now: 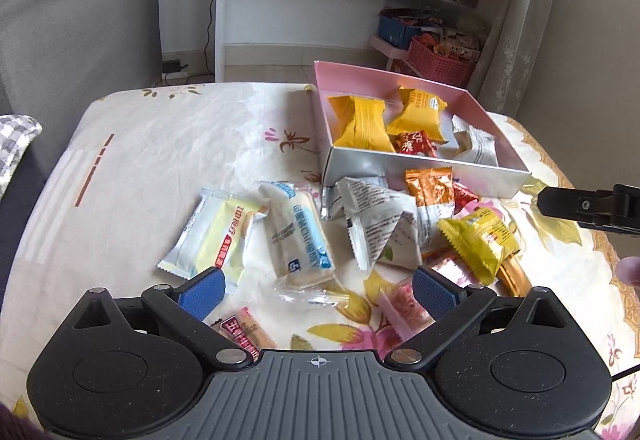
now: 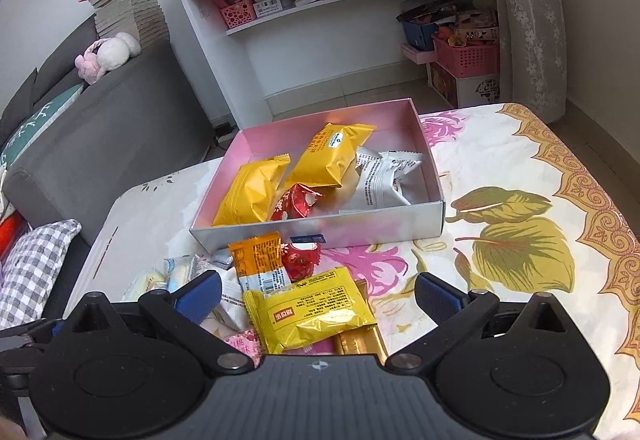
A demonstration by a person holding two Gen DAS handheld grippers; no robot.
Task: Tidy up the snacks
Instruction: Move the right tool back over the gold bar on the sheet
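A: How is the left gripper sitting?

B: It is hovering with its jaws spread wide and nothing between the blue pads. A clear wrapper is lying on the floral tablecloth right in the gap, but the pads are not touching it.

A: And the snacks?

B: Most are lying loose just ahead of that gripper: a pale yellow packet ahead to its left, a long white and blue packet straight ahead, and a crumpled white packet ahead to its right. Beyond those, farther ahead and to the right, the pink-lined box is holding two orange packets, a small red sweet and a white packet.

A: What about the right gripper?

B: It is also standing fully open and holding nothing. A bright yellow packet is lying between its fingers, closer to the left one, partly over a gold bar. I am hedging here: whether the left pad is brushing the white wrapper next to it is hard to tell.

A: And the box from that side?

B: The box is sitting straight ahead of the right gripper, with an orange and white packet and a red sweet lying on the cloth between.
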